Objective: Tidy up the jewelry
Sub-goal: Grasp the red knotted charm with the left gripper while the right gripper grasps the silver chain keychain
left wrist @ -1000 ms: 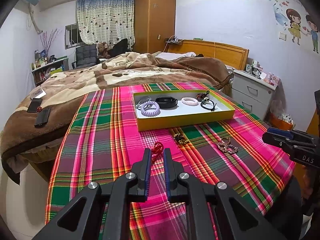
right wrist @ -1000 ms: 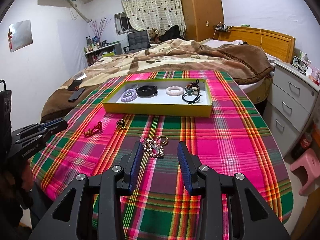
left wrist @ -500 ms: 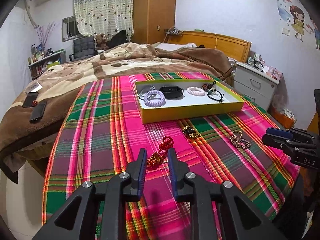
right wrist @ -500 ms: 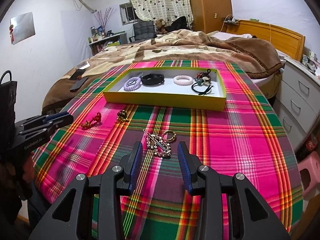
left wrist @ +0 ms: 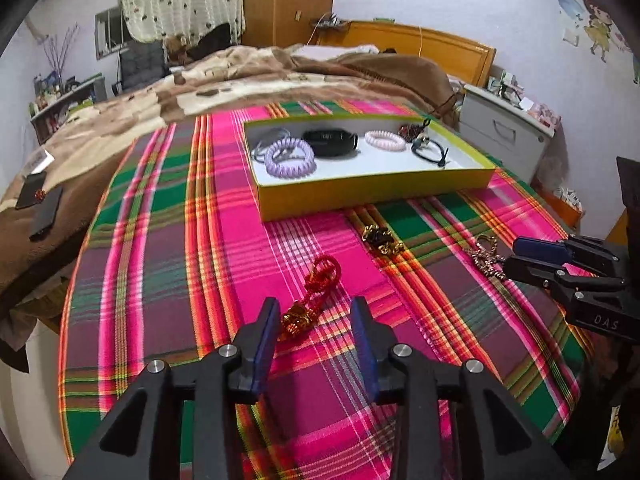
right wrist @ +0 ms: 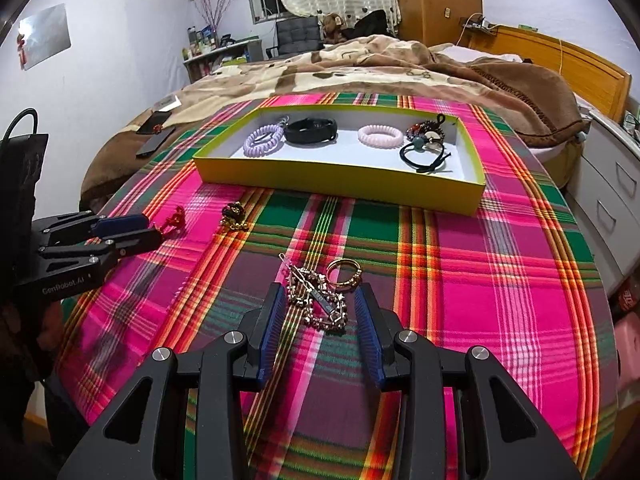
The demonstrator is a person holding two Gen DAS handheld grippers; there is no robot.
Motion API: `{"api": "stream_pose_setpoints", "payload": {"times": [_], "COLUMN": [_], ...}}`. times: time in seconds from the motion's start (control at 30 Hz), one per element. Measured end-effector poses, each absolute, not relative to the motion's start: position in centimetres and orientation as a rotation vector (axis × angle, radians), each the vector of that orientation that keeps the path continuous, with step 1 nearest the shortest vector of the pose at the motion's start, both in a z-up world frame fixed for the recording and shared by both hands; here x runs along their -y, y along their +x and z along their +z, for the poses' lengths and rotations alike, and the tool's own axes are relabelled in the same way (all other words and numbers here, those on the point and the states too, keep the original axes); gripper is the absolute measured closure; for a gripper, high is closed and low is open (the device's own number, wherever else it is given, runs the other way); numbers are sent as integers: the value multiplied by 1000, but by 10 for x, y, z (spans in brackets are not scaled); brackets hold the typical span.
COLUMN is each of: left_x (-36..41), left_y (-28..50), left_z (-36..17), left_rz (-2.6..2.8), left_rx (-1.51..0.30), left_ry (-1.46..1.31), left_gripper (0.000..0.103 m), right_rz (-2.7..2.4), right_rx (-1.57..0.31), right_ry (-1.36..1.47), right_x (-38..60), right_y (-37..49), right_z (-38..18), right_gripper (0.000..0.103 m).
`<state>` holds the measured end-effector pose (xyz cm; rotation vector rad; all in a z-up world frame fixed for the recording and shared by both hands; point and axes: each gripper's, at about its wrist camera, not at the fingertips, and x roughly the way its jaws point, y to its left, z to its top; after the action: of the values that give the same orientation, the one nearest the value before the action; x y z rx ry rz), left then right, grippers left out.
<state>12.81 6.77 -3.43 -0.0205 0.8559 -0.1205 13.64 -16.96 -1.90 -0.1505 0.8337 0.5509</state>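
Plaid cloth point(left wrist: 168, 264) in pink, green and orange covers your bench, with a bed point(right wrist: 400, 64) under a brown blanket right behind it and a wooden wardrobe point(left wrist: 288, 0) at the far wall. 1 yellow tray point(right wrist: 340, 184) sits toward the bed side, its long axis running across your view, holding 5 bands or ties. 3 loose pieces lie on the cloth in front of it: a silver chain cluster point(right wrist: 316, 300), a red-and-gold knotted piece point(left wrist: 312, 296) lying lengthwise away from you, and a small gold-and-black piece point(left wrist: 382, 238). Your left claw point(left wrist: 314, 322) is opening, the knotted piece's near end between its pads, not pinched. Your right claw point(right wrist: 318, 308) stands wide around the chain cluster, not gripping it.
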Motion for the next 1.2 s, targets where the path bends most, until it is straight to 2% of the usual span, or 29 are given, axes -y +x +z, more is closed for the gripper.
{"api": "stream_pose_setpoints", "payload": {"times": [0.47,0.53,0.57,0.6,0.83,1.2], "left_x": [-63,-58,-57,-55,-51,-47], "left_y": [148,148,148,148,139,122], "left_z": [-41,-41,-41,-41,-40,-40], "left_rz": [-101,-88,-84,-77,-69,-92], "left_rx": [-913,-915,-916,-916,-909,-898], "left_ry": [-18,10,18,28,35,10], "left_gripper": [67,67,67,68,88,89], "right_rz": [554,547,541,541,539,533], "right_rx": [-871,-870,-867,-867,-863,-850], "right_ry": [-213,-222,-229,-229,-215,-179], "right_x": [159,158,158,157,161,171], "right_y": [139,138,137,137,131,121], "right_z": [-29,-29,-29,-29,-28,-22], "right_gripper": [66,70,77,77,77,77]}}
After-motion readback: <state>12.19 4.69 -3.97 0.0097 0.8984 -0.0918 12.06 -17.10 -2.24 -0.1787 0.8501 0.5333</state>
